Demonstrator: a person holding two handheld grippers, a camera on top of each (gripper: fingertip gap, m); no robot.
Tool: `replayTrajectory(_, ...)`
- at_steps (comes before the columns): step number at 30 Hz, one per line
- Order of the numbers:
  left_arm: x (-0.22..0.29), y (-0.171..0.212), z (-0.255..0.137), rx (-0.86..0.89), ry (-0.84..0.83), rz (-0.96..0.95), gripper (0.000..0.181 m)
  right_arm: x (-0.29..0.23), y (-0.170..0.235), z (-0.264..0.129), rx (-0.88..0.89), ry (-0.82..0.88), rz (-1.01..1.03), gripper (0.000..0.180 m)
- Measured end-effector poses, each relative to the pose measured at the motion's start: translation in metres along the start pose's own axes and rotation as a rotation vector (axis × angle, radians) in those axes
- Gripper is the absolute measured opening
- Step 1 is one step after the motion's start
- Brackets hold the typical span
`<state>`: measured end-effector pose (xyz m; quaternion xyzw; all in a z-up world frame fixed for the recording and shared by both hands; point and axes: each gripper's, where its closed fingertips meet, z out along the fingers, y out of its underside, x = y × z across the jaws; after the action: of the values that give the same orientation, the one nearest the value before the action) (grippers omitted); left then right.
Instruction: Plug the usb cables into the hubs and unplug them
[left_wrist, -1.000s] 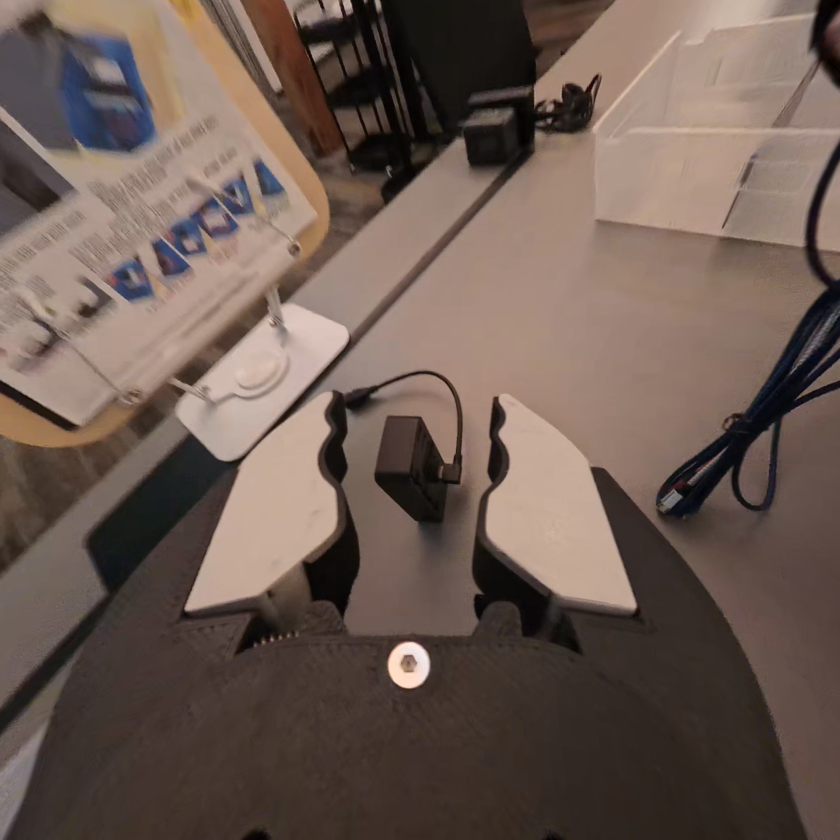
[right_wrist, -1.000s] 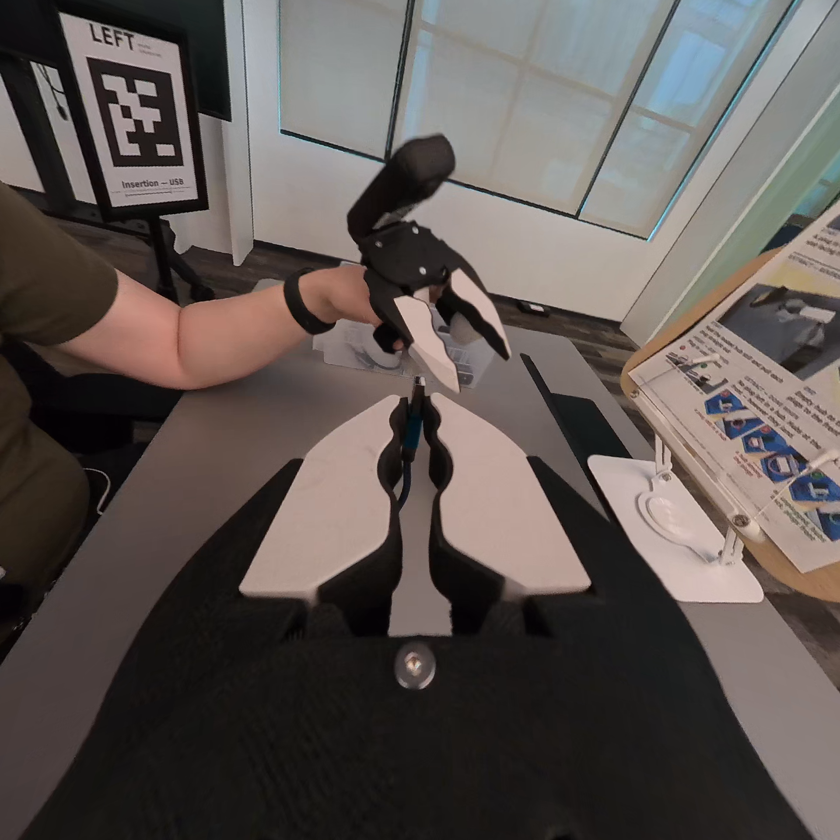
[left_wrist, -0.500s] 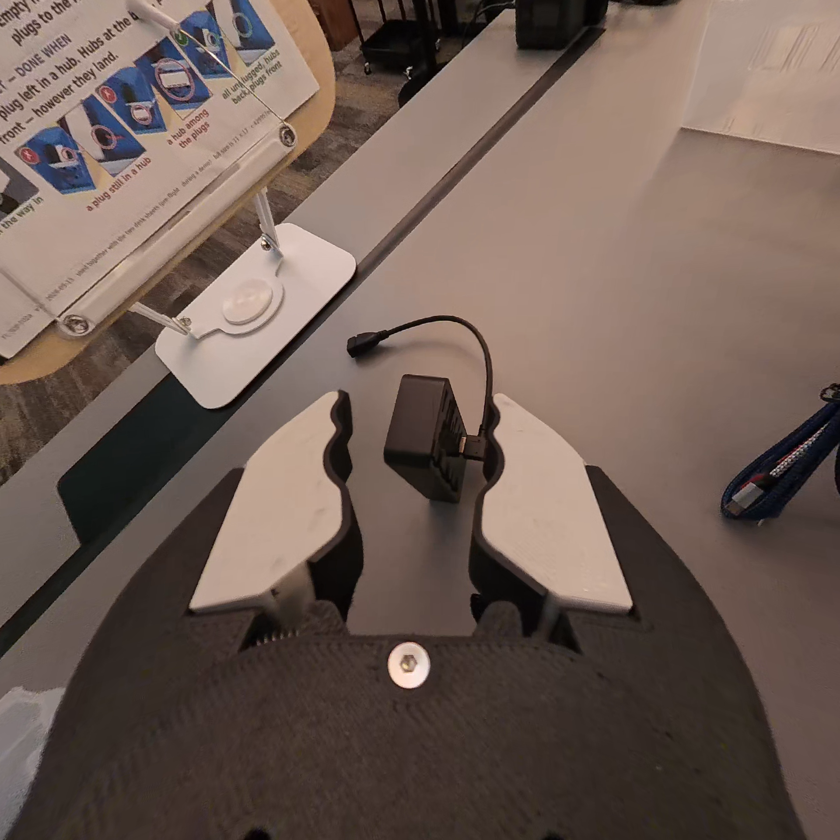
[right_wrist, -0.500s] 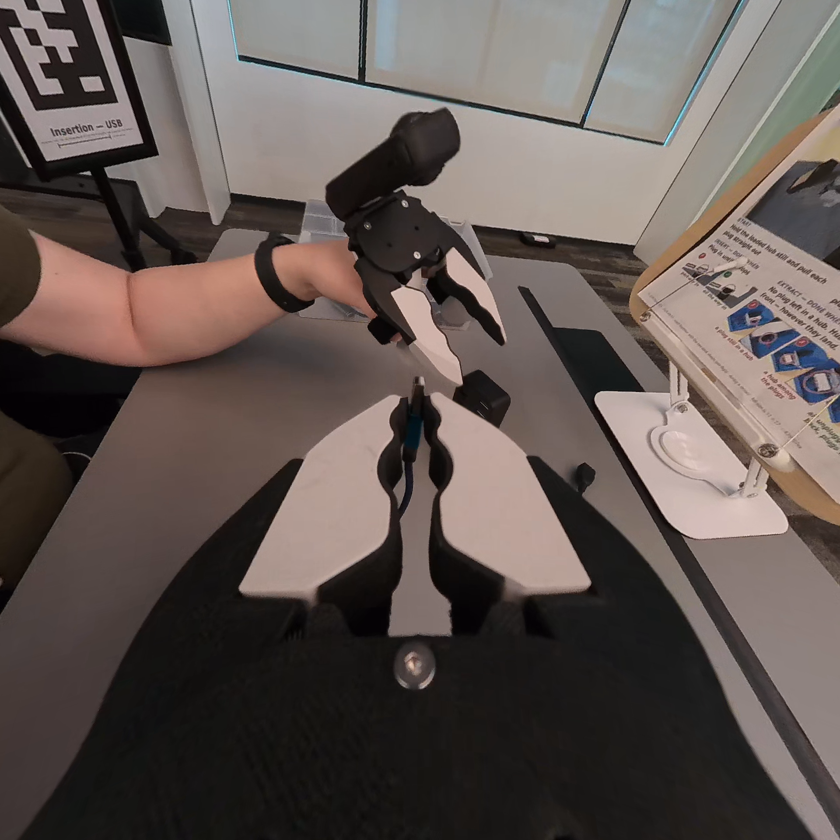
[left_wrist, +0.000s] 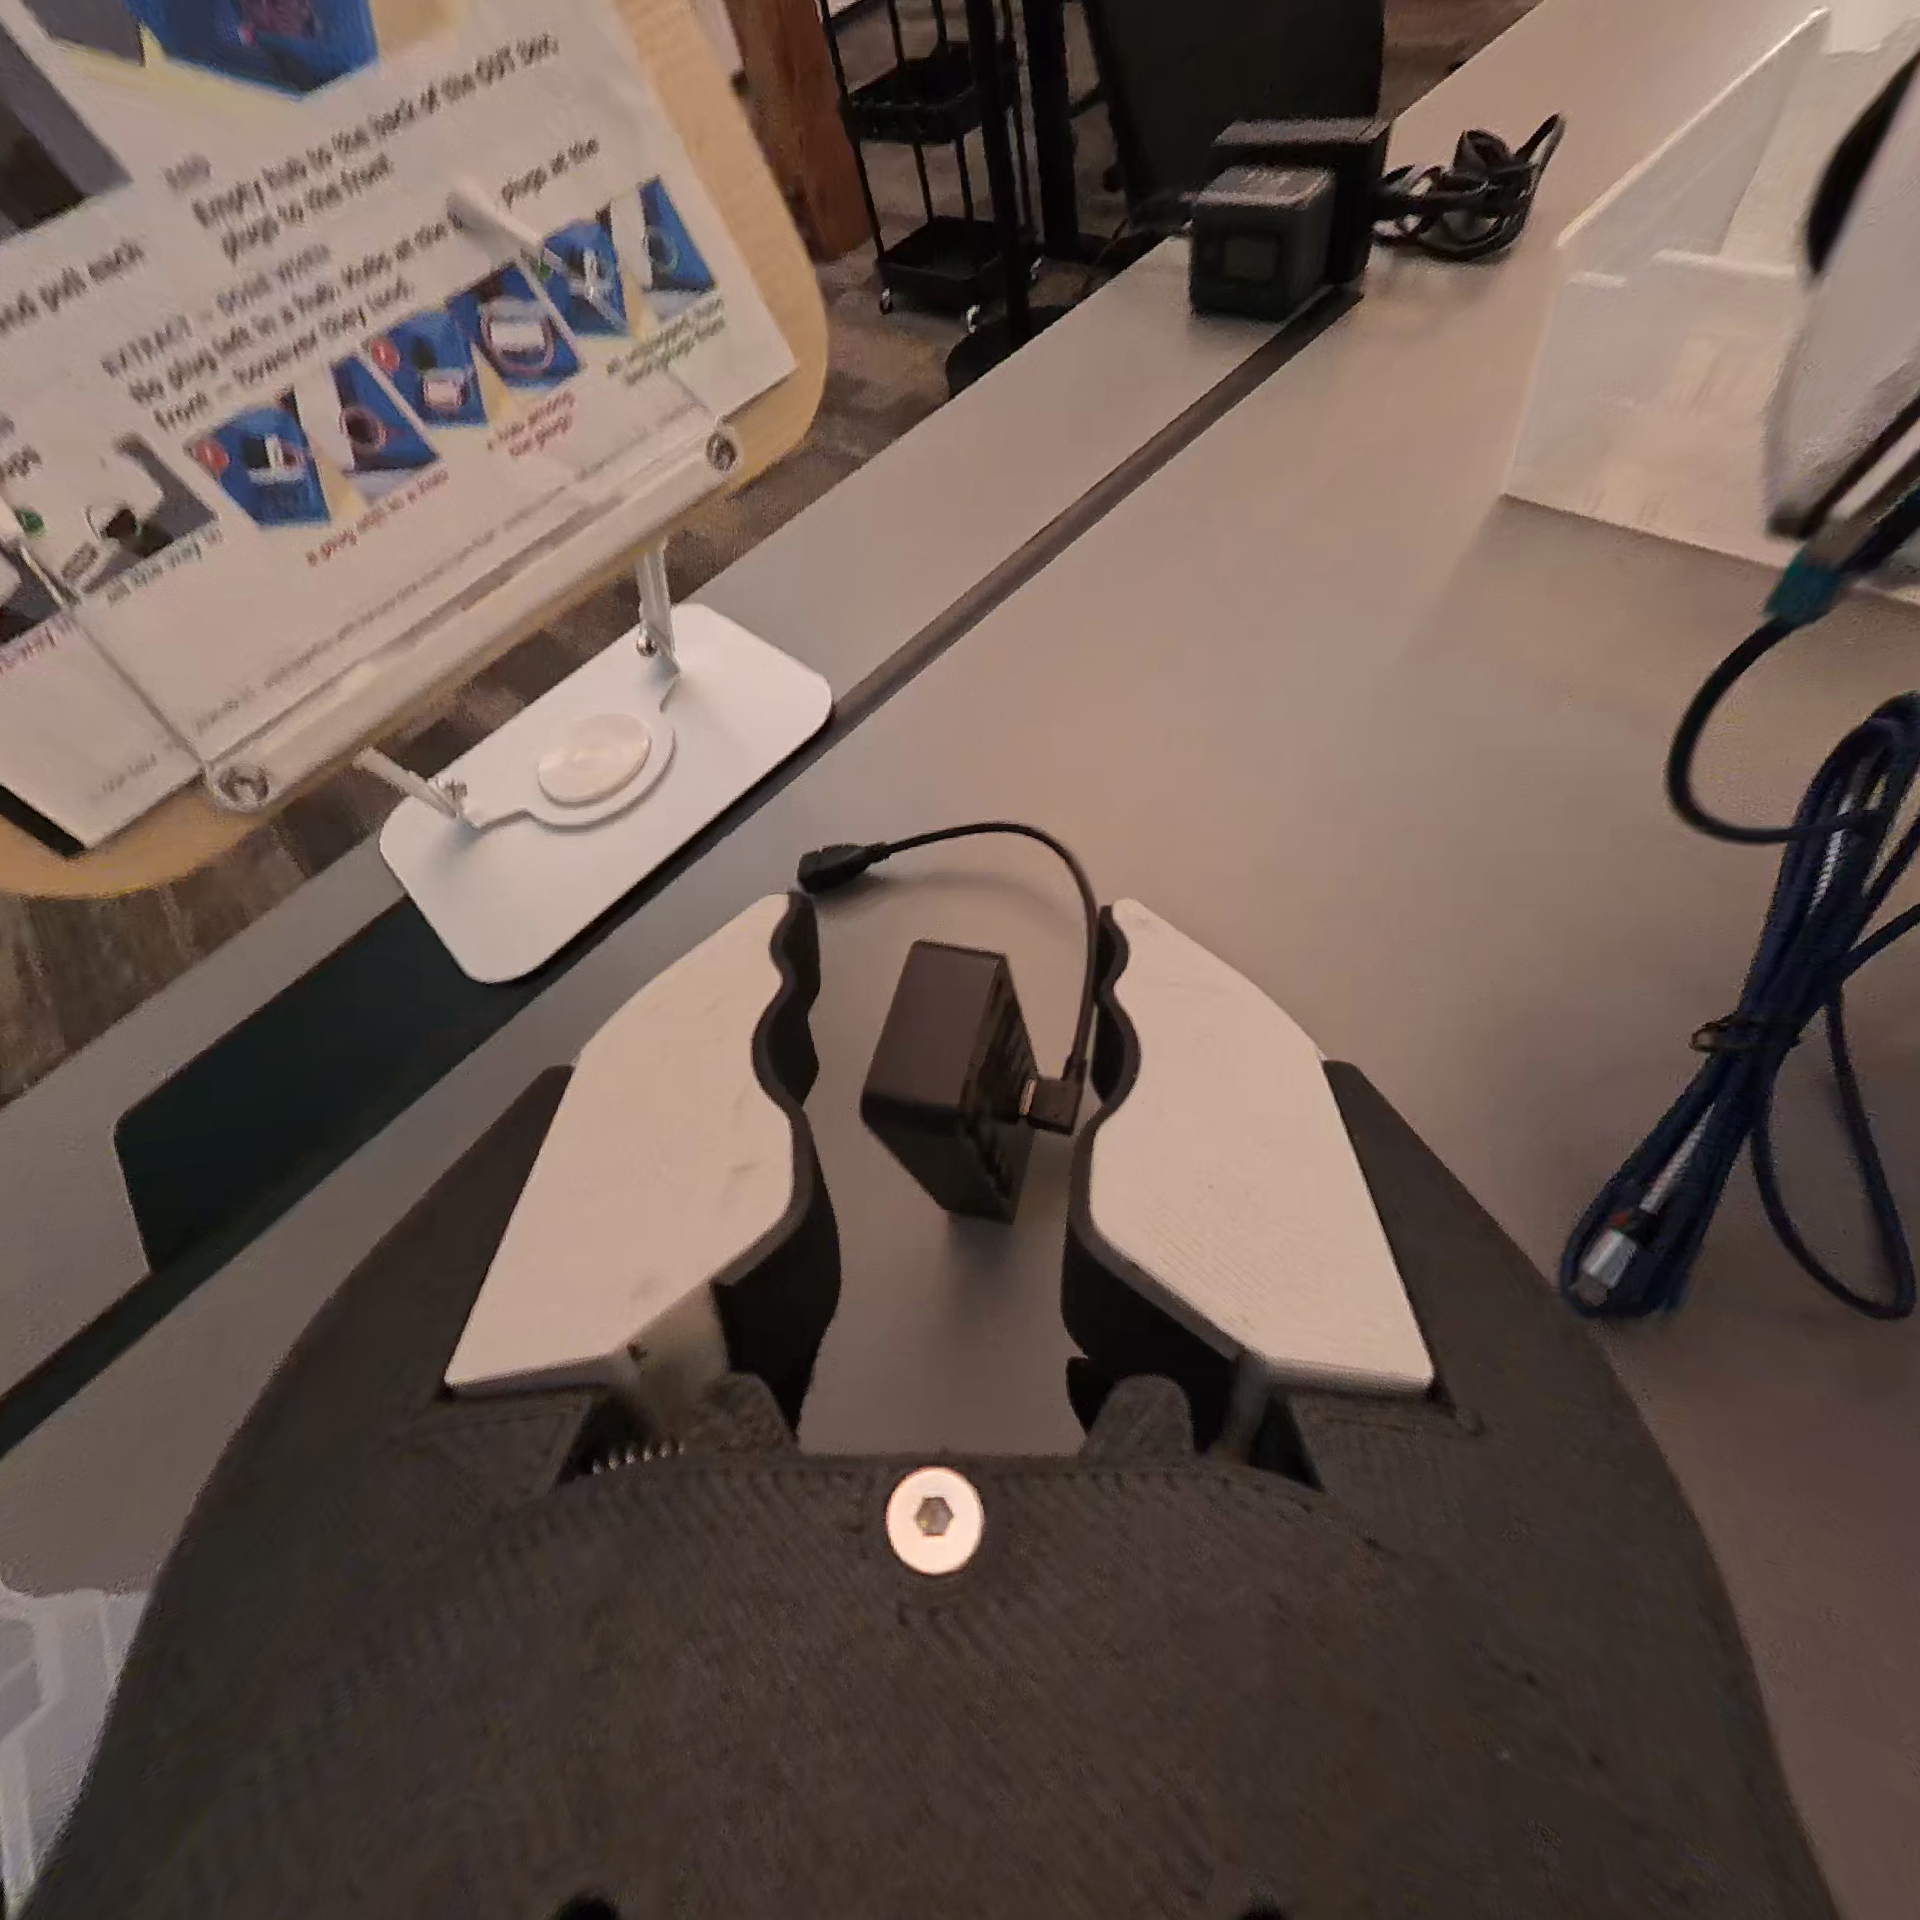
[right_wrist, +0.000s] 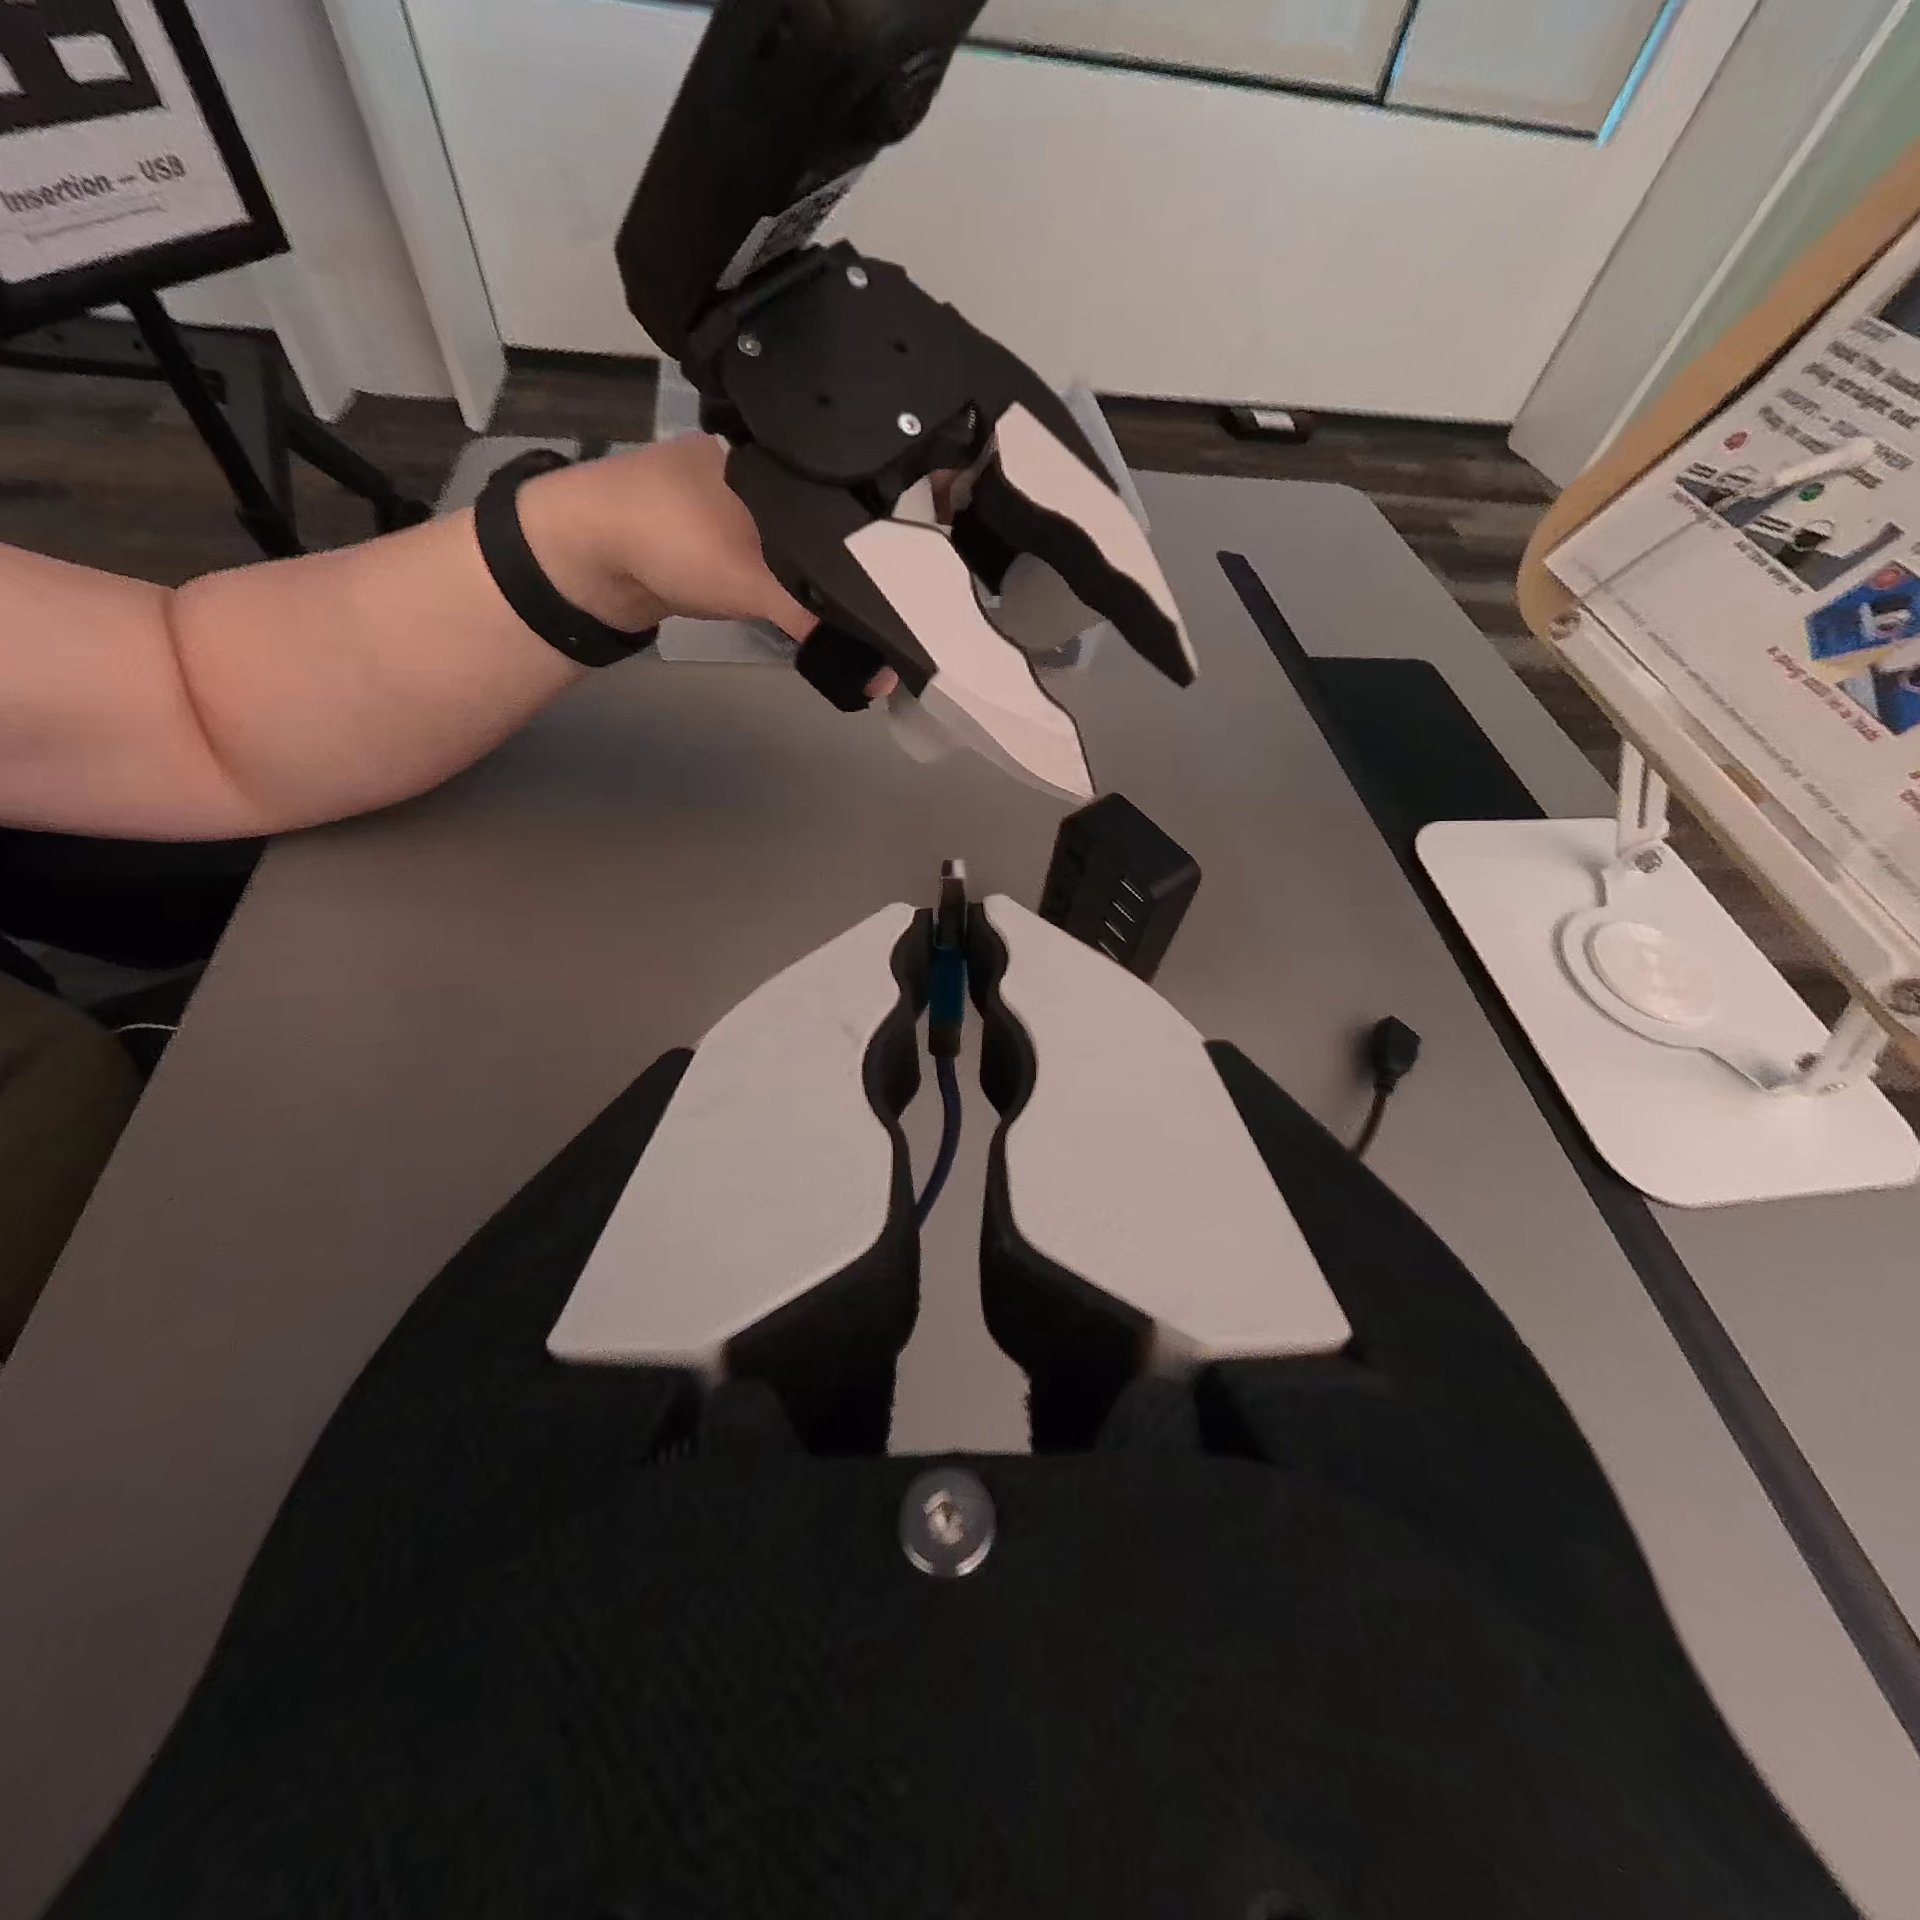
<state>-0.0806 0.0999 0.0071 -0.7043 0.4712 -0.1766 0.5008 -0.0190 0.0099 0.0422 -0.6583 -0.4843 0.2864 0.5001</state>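
Observation:
A black USB hub (left_wrist: 951, 1081) stands on the grey table (left_wrist: 1299, 727), with its short black lead (left_wrist: 1039, 842) curling to the left. My left gripper (left_wrist: 956, 906) is open, with a finger on each side of the hub and not touching it. In the right wrist view the left gripper (right_wrist: 1127, 727) hovers just above the hub (right_wrist: 1122, 883). My right gripper (right_wrist: 951, 909) is shut on a blue USB plug (right_wrist: 948, 966), its metal tip pointing forward, just left of the hub. The plug's blue cable bundle (left_wrist: 1766, 1091) lies on the table to the right.
A white-based document stand (left_wrist: 613, 790) sits at the table's edge beside a dark gap. A clear plastic bin (left_wrist: 1662, 312) and a black cube device (left_wrist: 1268, 239) are farther back. A person's arm (right_wrist: 312, 675) reaches in from the left. A framed sign (right_wrist: 104, 156) stands behind.
My right gripper has carried the plug forward and down, close to the hub. My left gripper has lowered toward the hub and stays open around it.

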Motion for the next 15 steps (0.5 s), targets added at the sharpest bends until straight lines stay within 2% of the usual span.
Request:
replayTrajectory(4,0.026,-0.020,-0.016,0.039,0.061,0.082,0.042,-0.018,-0.011,0.000,0.154,-0.076,-0.106,0.006)
replayTrajectory(7,0.046,-0.030,-0.037,0.065,0.138,0.174,0.034,-0.031,-0.017,-0.001,0.235,-0.056,-0.242,0.006)
replayTrajectory(15,0.083,-0.048,-0.088,0.147,0.269,0.356,0.014,-0.046,-0.015,0.019,0.199,0.021,-0.396,0.006)
